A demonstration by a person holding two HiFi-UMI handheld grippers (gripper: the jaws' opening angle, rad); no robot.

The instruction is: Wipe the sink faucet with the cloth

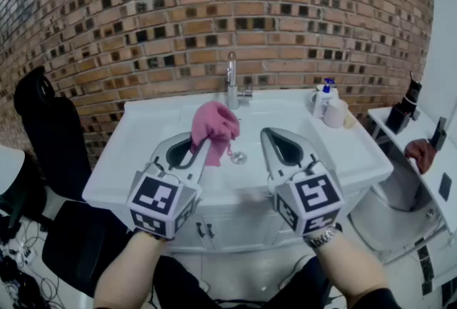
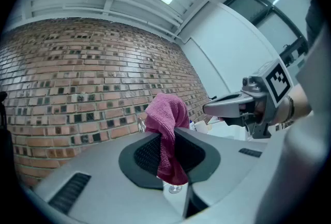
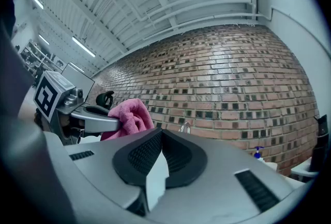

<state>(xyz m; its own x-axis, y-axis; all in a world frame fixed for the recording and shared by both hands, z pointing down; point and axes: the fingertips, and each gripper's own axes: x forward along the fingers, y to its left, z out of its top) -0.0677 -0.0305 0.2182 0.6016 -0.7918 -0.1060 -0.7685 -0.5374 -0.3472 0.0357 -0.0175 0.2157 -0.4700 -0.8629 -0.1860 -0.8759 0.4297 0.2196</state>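
Observation:
A pink cloth (image 1: 214, 128) is pinched between the jaws of my left gripper (image 1: 202, 145), bunched above them and hanging below. In the left gripper view the cloth (image 2: 166, 135) fills the gap between the pads. The chrome faucet (image 1: 233, 82) stands upright at the back of the white sink (image 1: 157, 122), a short way beyond the cloth. My right gripper (image 1: 269, 135) hovers beside the left one over the basin, its jaws shut and empty. In the right gripper view the faucet (image 3: 185, 127) shows just past the closed tips, with the cloth (image 3: 129, 117) at the left.
A soap pump bottle (image 1: 325, 97) and a white cup (image 1: 335, 113) stand at the sink's back right corner. The drain (image 1: 238, 157) lies in the basin under the cloth. A black chair (image 1: 50, 136) is at the left, a white side table (image 1: 421, 165) at the right.

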